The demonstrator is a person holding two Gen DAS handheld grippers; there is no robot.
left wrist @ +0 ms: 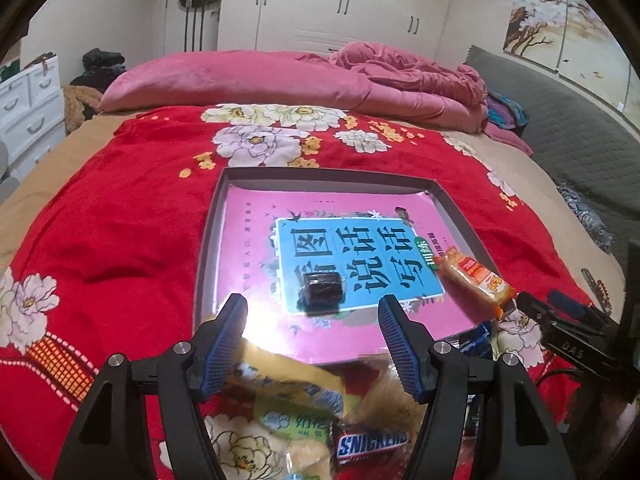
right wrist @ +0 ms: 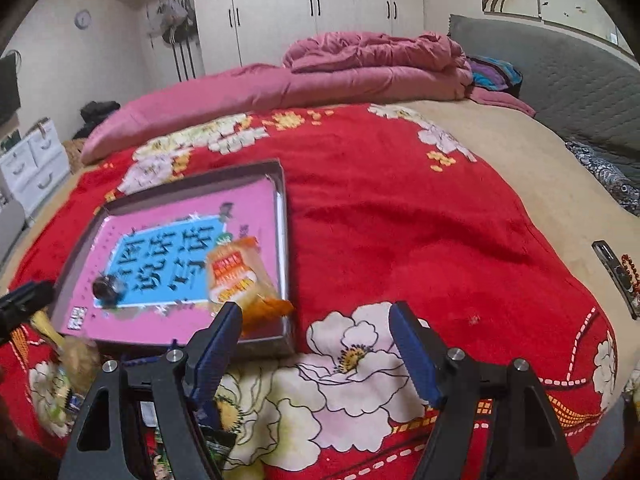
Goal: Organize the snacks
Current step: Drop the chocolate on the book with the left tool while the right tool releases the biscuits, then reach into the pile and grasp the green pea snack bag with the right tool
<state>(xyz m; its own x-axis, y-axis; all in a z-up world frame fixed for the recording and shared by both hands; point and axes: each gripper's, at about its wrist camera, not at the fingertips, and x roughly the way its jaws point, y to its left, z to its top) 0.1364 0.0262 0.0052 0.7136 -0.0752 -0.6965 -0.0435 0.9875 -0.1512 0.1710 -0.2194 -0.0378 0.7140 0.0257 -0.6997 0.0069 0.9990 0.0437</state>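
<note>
— Looking at the left tongs (left wrist: 312,316), I'd say both jaws stand well apart with nothing pinched between them. You agree?

— Yes. Empty. The right tongs (right wrist: 314,322) are the same: spread wide, only the bed's red blanket (right wrist: 400,208) under the gap.

— So where are the snacks?

— Two already lie in the tray (left wrist: 456,208), on the pink book: a dark wrapped one (left wrist: 322,288) straight ahead of the left tongs, and an orange packet (left wrist: 474,276) at the tray's right side, close by the rim.

— And the rest?

— A loose pile (left wrist: 304,412) on the blanket at the tray's near edge, right below the left tongs. A Snickers bar (left wrist: 372,442) lies there with its long axis running across, left to right, roughly in line with the gap rather than across it.

— Which hand is nearer?

— The left, I'd judge. The pile sits under and just behind its tips; from the right wrist view it lies off to the far left, partly hidden behind the finger.

— So the left pulls back and dips?

— Probably, and turns the wrist to pinch the bar across its narrow side.
</note>
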